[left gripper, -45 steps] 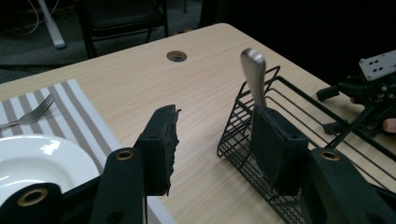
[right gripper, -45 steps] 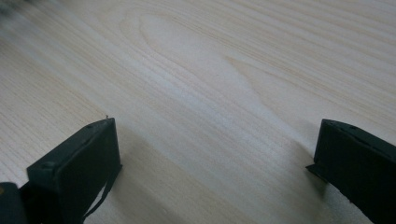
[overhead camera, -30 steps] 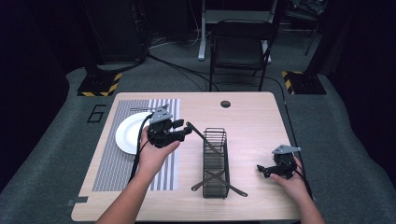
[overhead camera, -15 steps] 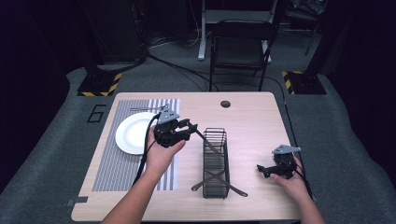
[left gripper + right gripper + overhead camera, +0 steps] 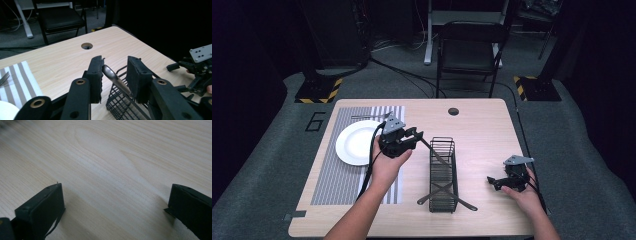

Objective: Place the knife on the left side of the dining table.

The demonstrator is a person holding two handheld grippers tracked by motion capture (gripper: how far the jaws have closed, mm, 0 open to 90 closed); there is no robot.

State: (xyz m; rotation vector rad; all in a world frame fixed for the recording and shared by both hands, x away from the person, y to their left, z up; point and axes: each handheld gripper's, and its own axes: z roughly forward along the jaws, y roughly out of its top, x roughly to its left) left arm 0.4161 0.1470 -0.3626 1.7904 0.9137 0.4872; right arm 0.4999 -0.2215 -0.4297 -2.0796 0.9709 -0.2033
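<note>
A black wire basket [image 5: 443,175] stands in the middle of the table with several metal utensils in it. One utensil's handle [image 5: 430,148] leans out of the basket's far end toward the left. My left gripper [image 5: 414,134] is at that end, and its jaws have just been closing. In the left gripper view the handle [image 5: 116,78] lies between the jaws of the left gripper [image 5: 115,62], against one pad, with a gap to the other. My right gripper [image 5: 493,181] rests on the table at the right. Its jaws stand wide open over bare wood [image 5: 115,195].
A white plate [image 5: 357,142] sits on a striped placemat [image 5: 337,185] at the left, with a fork [image 5: 367,117] beyond it. Two utensils cross at the basket's near end [image 5: 447,192]. A round cable hole [image 5: 453,111] is near the far edge. A chair [image 5: 469,47] stands behind the table.
My left gripper has shifted right from the plate's edge to the basket's far end, and its jaws have narrowed around the leaning handle. The right gripper has not moved.
</note>
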